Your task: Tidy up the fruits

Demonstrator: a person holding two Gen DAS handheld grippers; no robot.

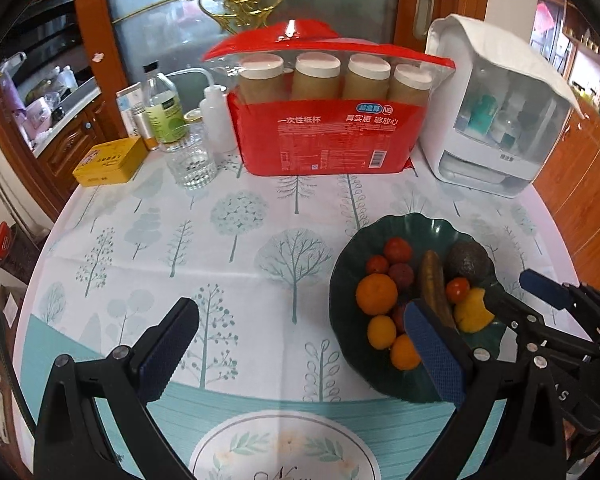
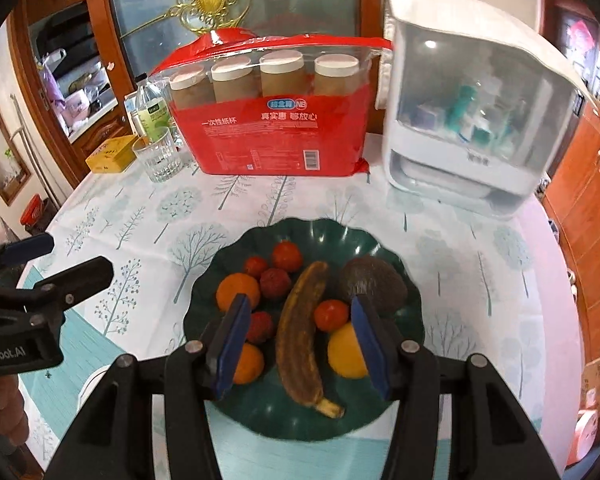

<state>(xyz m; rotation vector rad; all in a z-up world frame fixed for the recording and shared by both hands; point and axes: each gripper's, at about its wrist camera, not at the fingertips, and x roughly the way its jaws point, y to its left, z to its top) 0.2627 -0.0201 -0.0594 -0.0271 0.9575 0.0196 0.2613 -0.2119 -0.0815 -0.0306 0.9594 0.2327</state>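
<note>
Banana [image 2: 302, 334]: brown and overripe, it lies lengthwise down the middle of the green plate [image 2: 320, 420], stem end toward the near rim, and looks like the likeliest pick.
Neighbours: a tomato [image 2: 331, 314] and a yellow fruit [image 2: 346, 350] lie just right of it, a small red fruit [image 2: 259, 327] and an orange [image 2: 247, 362] just left, the avocado [image 2: 372, 283] at the far right.
Other fruit: a larger orange [image 2: 237, 290] and two more tomatoes sit toward the plate's far left.
Right gripper [image 2: 300, 346]: jaws are wide apart and hold nothing, with one pad on each side of the banana, above the plate.
Left gripper [image 1: 300, 342]: equally wide open and empty, it hangs over the tablecloth [image 1: 220, 248] left of the plate, its right finger overlapping the plate's near edge in the left wrist view.
Doing it well: come straight down so the pads pass between banana and neighbours, and close across its middle; this soft skin probably bruises, so squeeze gently.
Risk: the tomato may get nudged or caught.
Surroundings: red cup package [image 2: 276, 132], white cabinet [image 2: 468, 120] and glass [image 2: 159, 156] stand at the table's far side, well apart.
</note>
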